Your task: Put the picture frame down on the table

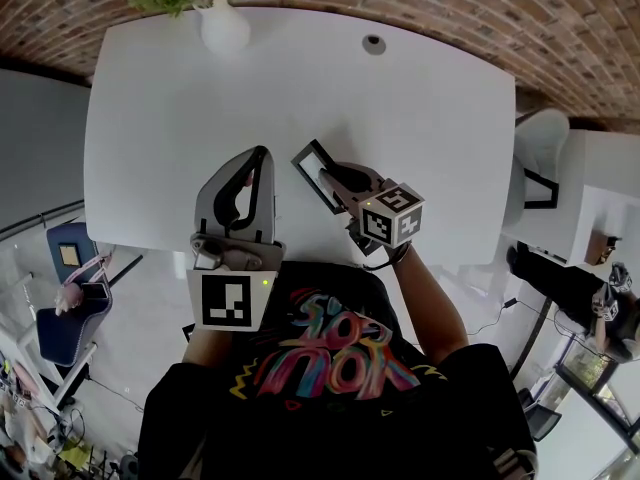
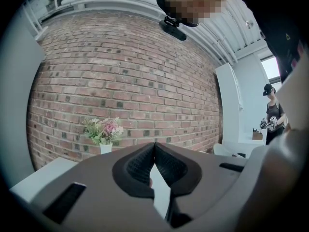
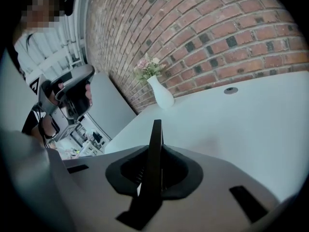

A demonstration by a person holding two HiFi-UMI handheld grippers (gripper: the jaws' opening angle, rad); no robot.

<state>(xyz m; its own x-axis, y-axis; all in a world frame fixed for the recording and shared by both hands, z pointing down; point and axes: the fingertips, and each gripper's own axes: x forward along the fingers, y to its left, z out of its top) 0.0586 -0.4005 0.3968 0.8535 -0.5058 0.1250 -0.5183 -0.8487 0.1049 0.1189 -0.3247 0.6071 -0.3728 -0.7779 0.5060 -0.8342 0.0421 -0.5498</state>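
Observation:
A black picture frame (image 1: pixel 312 171) is held tilted just above the white table (image 1: pixel 300 88), near its front edge. My right gripper (image 1: pixel 330 180) is shut on one side of it. In the right gripper view the frame (image 3: pixel 156 129) stands edge-on between the pads, which press on both of its faces. My left gripper (image 1: pixel 262 154) hovers to the left of the frame, apart from it. Its fingertips meet with nothing between them, as the left gripper view shows (image 2: pixel 154 146).
A white vase of flowers (image 1: pixel 222 23) stands at the table's far edge against the brick wall. A round cable grommet (image 1: pixel 373 44) sits at the far middle. A white chair (image 1: pixel 545 148) is off the right side. Another person (image 2: pixel 271 115) stands in the background.

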